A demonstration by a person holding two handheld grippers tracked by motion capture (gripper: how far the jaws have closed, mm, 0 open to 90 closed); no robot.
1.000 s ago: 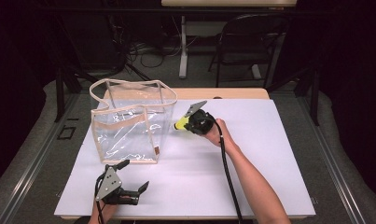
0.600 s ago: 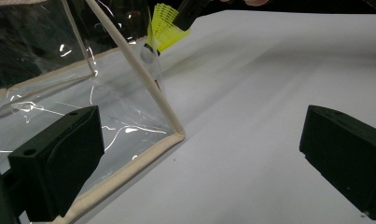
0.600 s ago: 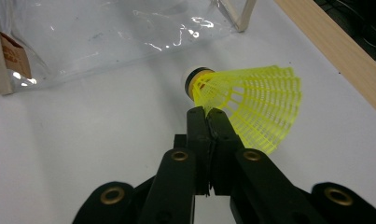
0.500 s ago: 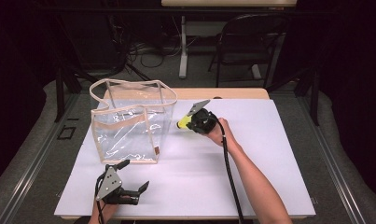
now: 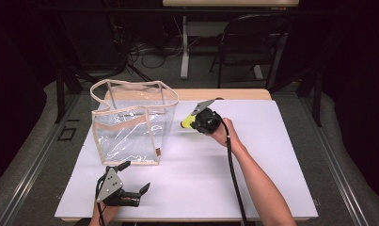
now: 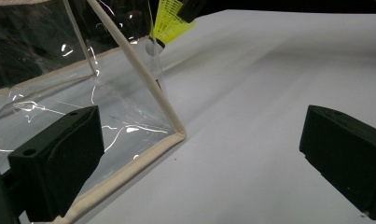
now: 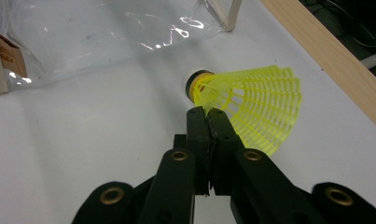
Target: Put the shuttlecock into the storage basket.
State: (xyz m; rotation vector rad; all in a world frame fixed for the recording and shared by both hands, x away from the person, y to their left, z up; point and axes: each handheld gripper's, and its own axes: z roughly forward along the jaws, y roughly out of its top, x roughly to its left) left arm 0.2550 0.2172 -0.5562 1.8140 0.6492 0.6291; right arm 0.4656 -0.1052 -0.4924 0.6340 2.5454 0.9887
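Yellow shuttlecock (image 7: pixel 251 107) pinched in right claw (image 7: pixel 207 113), cork toward clear bag (image 7: pixel 101 32)

A clear bag (image 5: pixel 130 125) with beige trim stands on the white table (image 5: pixel 272 155). Just right of the bag, the right gripper (image 5: pixel 196 120) holds a yellow shuttlecock (image 5: pixel 187 123). Near the bag's front, the left gripper (image 5: pixel 135 176) rests, jaws apart.

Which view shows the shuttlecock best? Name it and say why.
The right gripper view: the shuttlecock is close, its yellow skirt pinched in the right gripper. The high view shows a small yellow patch; the left gripper view shows its skirt partly cut off.
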